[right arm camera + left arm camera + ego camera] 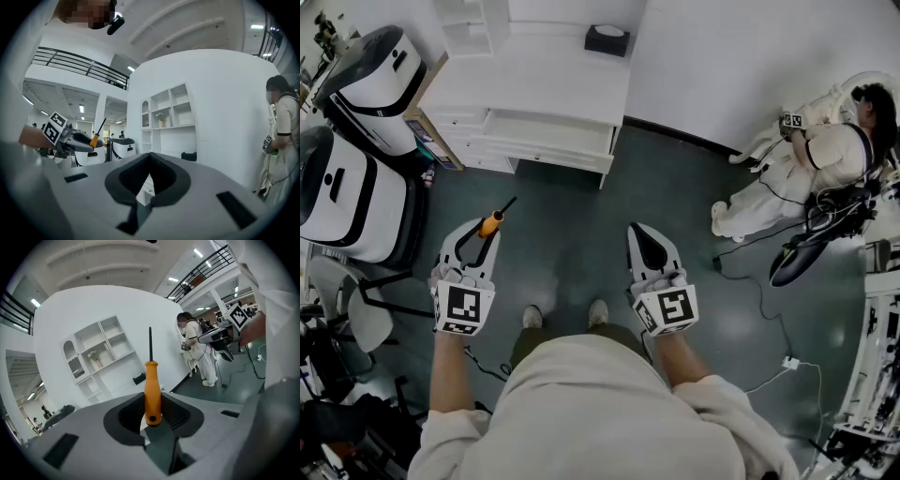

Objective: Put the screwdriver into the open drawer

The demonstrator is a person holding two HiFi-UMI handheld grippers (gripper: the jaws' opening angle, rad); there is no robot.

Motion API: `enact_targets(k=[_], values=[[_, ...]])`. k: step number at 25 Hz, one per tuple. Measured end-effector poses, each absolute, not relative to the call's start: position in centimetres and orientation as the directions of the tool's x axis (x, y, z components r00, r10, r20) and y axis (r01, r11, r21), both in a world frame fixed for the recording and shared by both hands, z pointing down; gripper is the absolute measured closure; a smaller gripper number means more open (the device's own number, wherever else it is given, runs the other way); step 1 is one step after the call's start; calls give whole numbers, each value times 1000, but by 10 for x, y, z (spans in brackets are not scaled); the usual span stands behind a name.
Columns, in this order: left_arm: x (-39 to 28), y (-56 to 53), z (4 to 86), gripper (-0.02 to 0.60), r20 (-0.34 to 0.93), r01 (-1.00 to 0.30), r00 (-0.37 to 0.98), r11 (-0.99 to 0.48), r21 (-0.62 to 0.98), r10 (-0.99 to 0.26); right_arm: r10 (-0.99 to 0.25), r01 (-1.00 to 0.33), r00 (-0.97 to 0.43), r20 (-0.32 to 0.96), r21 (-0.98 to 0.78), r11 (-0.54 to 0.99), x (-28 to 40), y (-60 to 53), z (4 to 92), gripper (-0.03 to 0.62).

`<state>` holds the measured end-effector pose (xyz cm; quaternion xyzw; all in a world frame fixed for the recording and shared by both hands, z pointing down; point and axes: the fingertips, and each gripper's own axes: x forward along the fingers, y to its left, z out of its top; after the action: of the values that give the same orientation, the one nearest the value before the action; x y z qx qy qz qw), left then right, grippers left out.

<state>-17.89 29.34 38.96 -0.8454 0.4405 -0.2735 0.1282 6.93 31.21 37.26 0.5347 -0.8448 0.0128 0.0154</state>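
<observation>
My left gripper point(485, 234) is shut on the screwdriver point(492, 223). Its orange handle point(152, 389) sits upright between the jaw tips, and the black shaft point(150, 344) pokes forward past them toward the white cabinet. The cabinet's open drawer point(546, 132) lies ahead on the far side of the dark floor, well apart from both grippers. My right gripper point(639, 234) is level beside the left, its jaws shut tip to tip with nothing between them point(150, 155). In the right gripper view the screwdriver point(95, 137) shows at the left in the other gripper.
Two white robot bodies point(352, 192) point(375, 70) stand at the left, with a chair point(356, 314) below them. A black box point(607, 39) sits on the cabinet top. A person in white point(820, 159) sits at the right among cables point(769, 319) and equipment.
</observation>
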Motion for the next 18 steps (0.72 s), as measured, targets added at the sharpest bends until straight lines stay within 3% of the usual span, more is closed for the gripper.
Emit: enact_targets(k=[6,18], values=[[-185,293,373,472,223,-823,531,-560,-97,-818,-901,-902,-432,41,0,432,70,308,370,591],[-179,290,374,472,228,-829,519,-550,-103,-824,-893,-894,-449,33,-6,449,75,300,368,591]])
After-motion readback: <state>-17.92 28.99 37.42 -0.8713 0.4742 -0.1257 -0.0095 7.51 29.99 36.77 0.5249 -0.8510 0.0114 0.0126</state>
